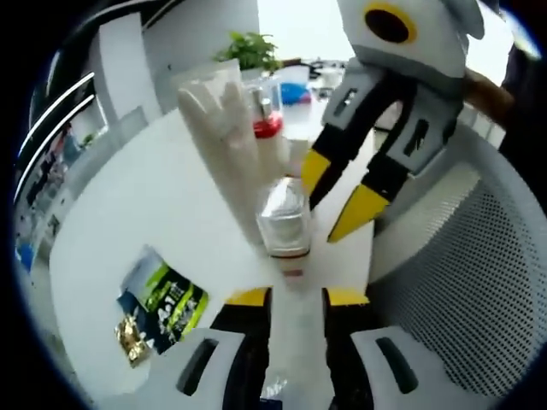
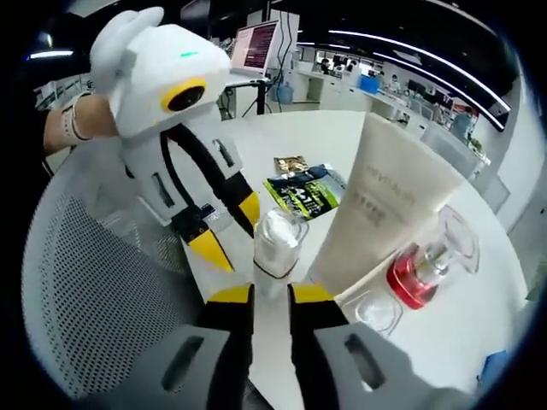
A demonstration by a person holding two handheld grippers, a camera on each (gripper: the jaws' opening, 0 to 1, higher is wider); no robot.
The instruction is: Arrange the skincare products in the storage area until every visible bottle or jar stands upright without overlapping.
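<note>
left gripper (image 1: pixel 296 296): jaws parted, just short of clear jar (image 1: pixel 284 224)
right gripper (image 1: pixel 340 198): jaws parted beside jar
tube (image 2: pixel 386 203): upright on desk (image 1: pixel 162 205)

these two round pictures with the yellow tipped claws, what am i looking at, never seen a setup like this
No robot here: a person holds a handheld claw in each hand, and a fisheye camera rides on each one, hence the round pictures. The left gripper view looks along the left claw; the right gripper view looks along the right claw. Each claw also appears in the other's picture, white-bodied with yellow tips.

On the white table are a small clear jar standing between both claws, a tall cream tube, a red-based bottle and a green and blue packet. Both claws are open beside the jar; neither holds anything. A mesh chair is alongside.
</note>
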